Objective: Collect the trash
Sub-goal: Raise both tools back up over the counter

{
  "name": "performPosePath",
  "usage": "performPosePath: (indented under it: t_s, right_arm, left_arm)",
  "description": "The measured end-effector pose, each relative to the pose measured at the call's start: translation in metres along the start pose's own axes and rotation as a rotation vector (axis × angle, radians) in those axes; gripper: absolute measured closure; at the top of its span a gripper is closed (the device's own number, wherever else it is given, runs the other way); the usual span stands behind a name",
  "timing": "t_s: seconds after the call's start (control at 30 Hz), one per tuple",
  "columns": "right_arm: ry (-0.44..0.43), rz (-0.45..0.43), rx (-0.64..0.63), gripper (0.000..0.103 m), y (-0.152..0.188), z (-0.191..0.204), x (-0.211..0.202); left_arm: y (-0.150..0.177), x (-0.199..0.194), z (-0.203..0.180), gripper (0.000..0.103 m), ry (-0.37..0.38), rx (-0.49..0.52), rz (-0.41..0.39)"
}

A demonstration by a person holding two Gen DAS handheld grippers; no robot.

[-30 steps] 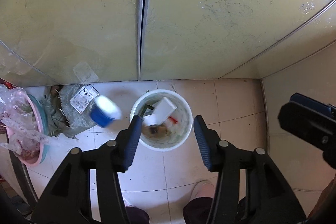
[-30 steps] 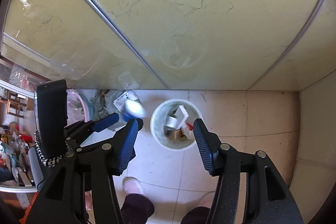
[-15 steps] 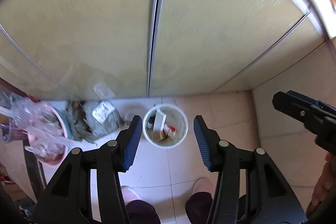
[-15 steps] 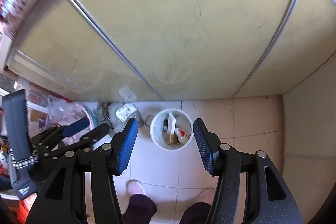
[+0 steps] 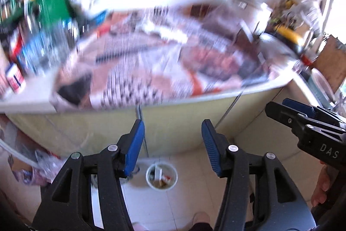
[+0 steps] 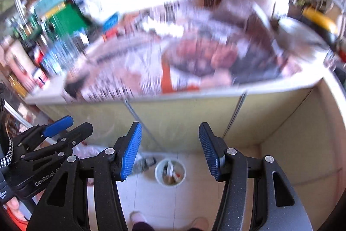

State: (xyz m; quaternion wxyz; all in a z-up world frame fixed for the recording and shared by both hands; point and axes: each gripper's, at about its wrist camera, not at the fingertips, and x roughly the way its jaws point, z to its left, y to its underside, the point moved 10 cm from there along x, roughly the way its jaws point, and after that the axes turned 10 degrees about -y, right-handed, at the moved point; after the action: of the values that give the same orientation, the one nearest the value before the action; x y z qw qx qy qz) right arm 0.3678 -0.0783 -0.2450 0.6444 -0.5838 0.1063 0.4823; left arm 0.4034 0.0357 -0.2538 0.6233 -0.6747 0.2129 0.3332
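Note:
A white trash bucket with scraps inside stands on the tiled floor far below, also in the right wrist view. My left gripper is open and empty, high above the bucket. My right gripper is open and empty too, to the right of the left one. A counter covered with printed newspaper fills the upper view, blurred by motion. No loose trash is clear enough to name.
Yellow cabinet doors stand below the counter. Boxes and bottles crowd the counter's left end, a metal bowl and yellow item the right. A bag and pink basin lie left of the bucket. My feet show at the bottom.
Both grippers have risen and tilted up; the bucket shrank in view and the newspaper-covered counter came into sight. A blue-and-white object seen falling by the bucket one second ago is gone from view.

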Motion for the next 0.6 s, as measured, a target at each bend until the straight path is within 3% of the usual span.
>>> performPosePath:
  t_s: [0.3, 0.4, 0.47, 0.53, 0.6]
  right_arm:
    - [-0.028, -0.226, -0.072, 0.051, -0.066, 0.023, -0.110]
    - [-0.037, -0.285, -0.115, 0.046, -0.081, 0.026, -0.140]
    - [-0.037, -0.324, -0.140, 0.036, -0.089, 0.025, -0.155]
    - [-0.032, -0.351, -0.160, 0.030, -0.096, 0.023, -0.165]
    - [-0.033, -0.369, -0.171, 0.025, -0.101, 0.021, -0.170]
  left_arm:
    - [-0.074, -0.127, -0.029, 0.042, -0.027, -0.011, -0.222]
    - [-0.084, -0.155, -0.036, 0.031, -0.050, -0.035, -0.281]
    - [-0.089, -0.173, -0.040, 0.027, -0.070, -0.051, -0.318]
    - [-0.092, -0.180, -0.041, 0.009, -0.097, -0.070, -0.336]
    - [-0.095, -0.184, -0.040, 0.002, -0.115, -0.096, -0.354]
